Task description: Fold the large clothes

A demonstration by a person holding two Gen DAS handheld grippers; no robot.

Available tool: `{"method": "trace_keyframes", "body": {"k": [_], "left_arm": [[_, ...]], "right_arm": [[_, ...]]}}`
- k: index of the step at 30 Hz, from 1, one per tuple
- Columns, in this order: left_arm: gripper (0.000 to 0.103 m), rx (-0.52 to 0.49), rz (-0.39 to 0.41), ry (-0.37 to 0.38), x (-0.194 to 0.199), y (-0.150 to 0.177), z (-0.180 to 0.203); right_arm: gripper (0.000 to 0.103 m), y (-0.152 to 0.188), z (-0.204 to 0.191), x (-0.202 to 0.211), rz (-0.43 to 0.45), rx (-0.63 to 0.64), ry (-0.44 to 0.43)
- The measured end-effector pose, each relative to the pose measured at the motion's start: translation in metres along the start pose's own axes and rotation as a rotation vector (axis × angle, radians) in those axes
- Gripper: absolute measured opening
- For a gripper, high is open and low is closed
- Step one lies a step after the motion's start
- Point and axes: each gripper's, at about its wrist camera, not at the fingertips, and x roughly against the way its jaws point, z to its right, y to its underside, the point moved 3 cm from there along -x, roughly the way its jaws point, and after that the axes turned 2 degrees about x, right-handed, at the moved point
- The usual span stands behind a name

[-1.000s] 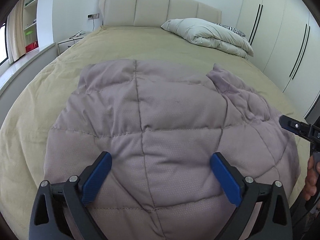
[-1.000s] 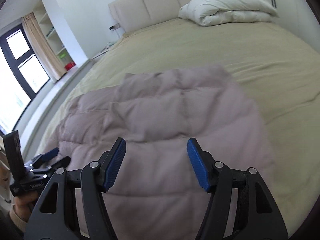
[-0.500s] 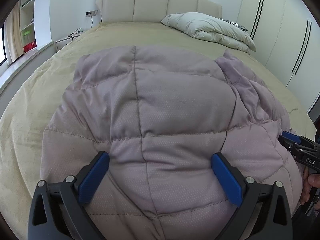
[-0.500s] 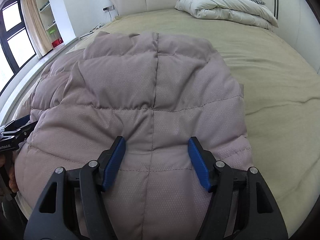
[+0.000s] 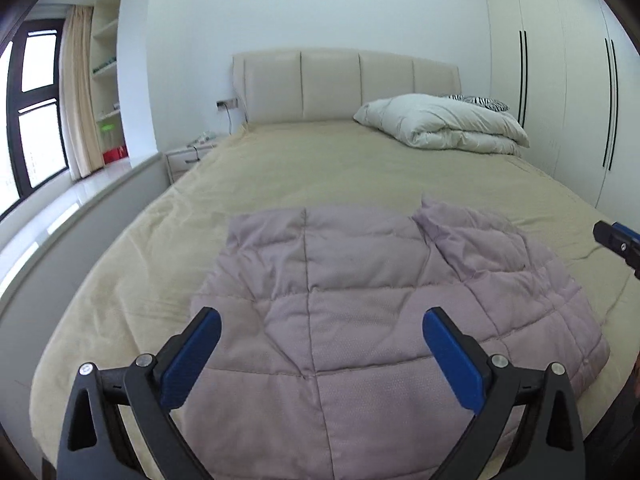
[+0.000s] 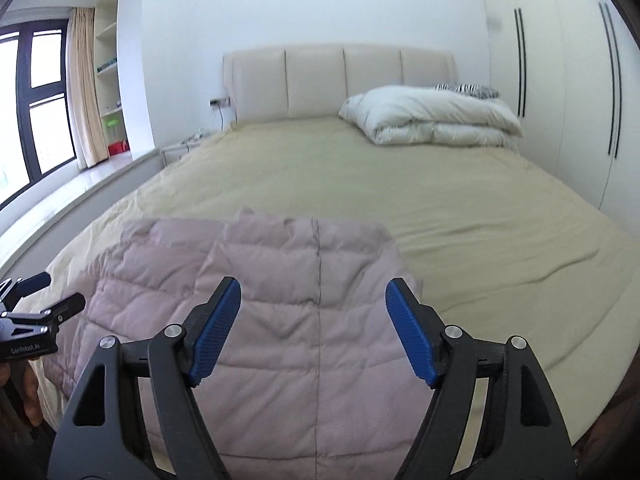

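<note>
Mauve quilted jacket [image 5: 360, 300] flat below left gripper [image 5: 320, 356], right gripper [image 6: 314, 330]; both spread, empty.

A large quilted, padded garment [image 5: 360, 300] in pale mauve-grey lies spread flat on the near part of a bed [image 5: 360, 168]. Stitched seams divide it into puffy rectangular panels, with one long seam running from near to far down its middle. Its far edge is fairly straight. On the right side, a section is folded over on top of the main body, forming a rumpled, pointed flap. In the right wrist view the same garment [image 6: 280, 320] looks pinker and reaches the near edge of the bed, its left portion creased and layered.
</note>
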Motion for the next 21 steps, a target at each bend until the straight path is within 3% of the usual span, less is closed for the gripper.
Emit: {"method": "trace_keyframes", "body": {"k": [2, 5, 8, 15, 18, 21], "left_arm": [[0.103, -0.002, 0.074, -0.06, 0.027, -0.011, 0.001], [0.103, 0.002, 0.2, -0.136, 0.063, -0.034, -0.003], [0.103, 0.052, 0.273, -0.204, 0.091, -0.053, -0.014], [0.103, 0.114, 0.201, -0.19, 0.113, -0.084, -0.023], [0.103, 0.12, 0.111, -0.155, 0.111, -0.081, -0.016], [0.103, 0.146, -0.028, -0.109, 0.098, -0.07, -0.01]], "right_arm": [[0.1, -0.015, -0.004, 0.028, 0.117, -0.001, 0.043], [0.103, -0.034, -0.01, 0.064, 0.253, -0.014, 0.111], [0.103, -0.051, -0.014, 0.085, 0.287, -0.015, 0.079], [0.103, -0.09, -0.009, 0.112, 0.236, -0.049, 0.054], [0.103, -0.096, -0.01, 0.116, 0.165, -0.041, 0.072], [0.103, -0.089, -0.016, 0.114, 0.073, -0.026, 0.092]]}}
